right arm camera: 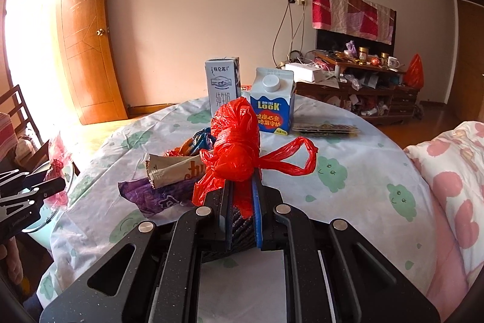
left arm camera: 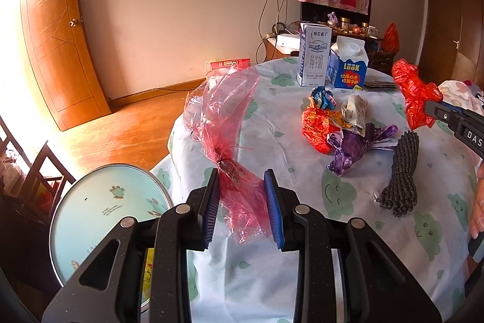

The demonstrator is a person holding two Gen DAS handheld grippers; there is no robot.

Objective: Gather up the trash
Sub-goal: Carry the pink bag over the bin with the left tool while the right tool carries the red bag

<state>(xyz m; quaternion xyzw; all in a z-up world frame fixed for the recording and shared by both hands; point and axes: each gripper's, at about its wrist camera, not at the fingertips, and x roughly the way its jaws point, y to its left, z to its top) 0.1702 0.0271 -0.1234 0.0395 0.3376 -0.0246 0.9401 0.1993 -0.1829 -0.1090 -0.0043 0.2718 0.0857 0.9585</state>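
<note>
You are pinching the knotted red plastic bag [right arm camera: 239,147] in your right tongs [right arm camera: 242,196], pads pressed together on a fold of its film just below the knot, and you are carrying it clear of the round worktop with the pale cloud-print cloth [right arm camera: 357,171]. Your left tongs [left arm camera: 243,202] are gripping the translucent pink plastic bag [left arm camera: 224,111] by its gathered neck, the blue pads only a little apart around the bunched film, while the bag's open mouth is billowing upward above the worktop edge. Both bags are looking light, limp and slippery, so I judge that a grip on a knot or a tight gather is holding better than one on loose film, which is likely to slide out or tear. Still lying on the cloth in the middle are a crumpled orange-red foil wrapper [left arm camera: 317,126], a crushed purple foil wrapper [left arm camera: 354,147], a folded beige paper sachet [left arm camera: 354,111] and a small blue crumpled wrapper [left arm camera: 322,97]; these are likely to be springy and crackly, best taken at a thick crease. Beside them a coiled dark grey braided rope [left arm camera: 399,174] is lying, soft but heavier. Two upright cartons, a tall white milk carton [left arm camera: 313,53] and a blue gable-top carton with a white cap [left arm camera: 349,62], are standing at the far side, stiff but possibly empty and easy to tip.
</note>
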